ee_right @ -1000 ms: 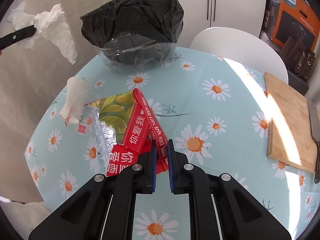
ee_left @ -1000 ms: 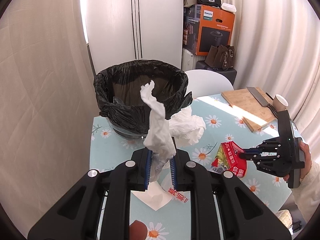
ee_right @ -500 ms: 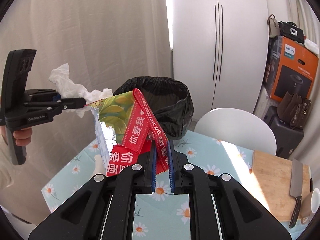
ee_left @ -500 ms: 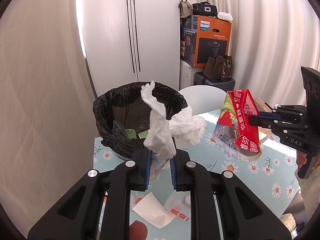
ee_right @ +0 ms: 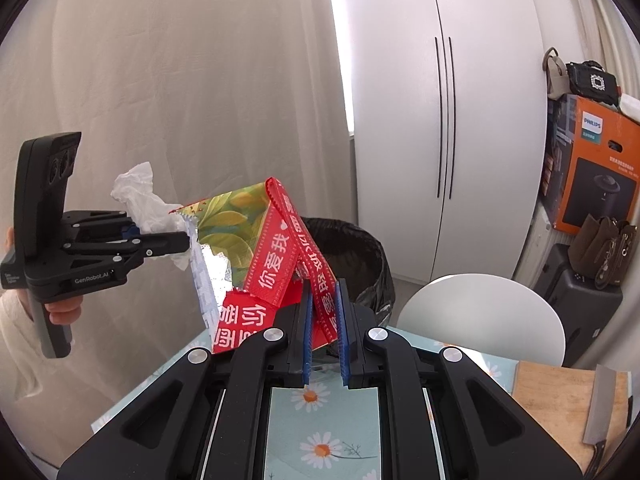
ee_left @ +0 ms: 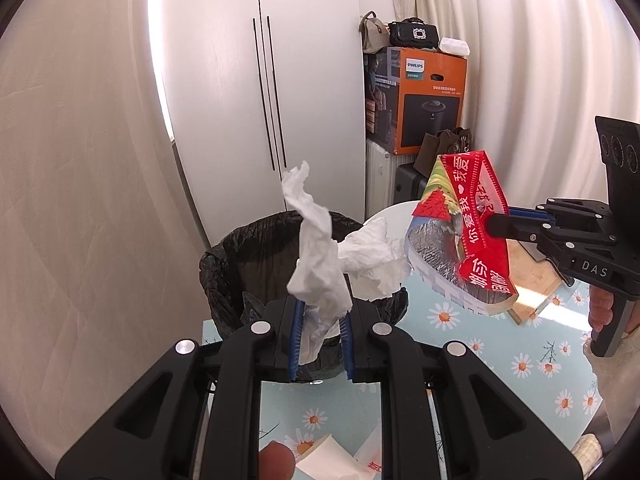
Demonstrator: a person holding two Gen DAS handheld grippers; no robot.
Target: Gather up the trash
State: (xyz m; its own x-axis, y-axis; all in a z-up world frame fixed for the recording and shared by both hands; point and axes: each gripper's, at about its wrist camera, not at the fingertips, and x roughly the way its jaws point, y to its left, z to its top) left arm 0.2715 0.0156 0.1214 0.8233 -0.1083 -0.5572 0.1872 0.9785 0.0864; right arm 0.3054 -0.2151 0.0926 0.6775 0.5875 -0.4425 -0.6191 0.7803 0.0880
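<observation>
My left gripper (ee_left: 320,314) is shut on a crumpled white tissue (ee_left: 320,256) and holds it in the air in front of the black-bagged trash bin (ee_left: 236,276). My right gripper (ee_right: 323,308) is shut on a red and green snack wrapper (ee_right: 272,264) with a silver inside, held high above the table. The wrapper also shows in the left wrist view (ee_left: 464,232), to the right of the tissue. The bin (ee_right: 352,256) stands behind the wrapper at the table's far edge. In the right wrist view the left gripper (ee_right: 176,240) and its tissue (ee_right: 140,200) are at the left.
The table (ee_left: 460,360) has a light blue daisy cloth. White and red paper scraps (ee_left: 336,460) lie on it near me. A wooden cutting board (ee_right: 560,404) with a cleaver (ee_right: 600,408) sits at the right. A white chair (ee_right: 480,316) stands behind the table.
Both grippers have risen with their loads. The right gripper lifted the wrapper off the table and carried it up towards the bin and the tissue.
</observation>
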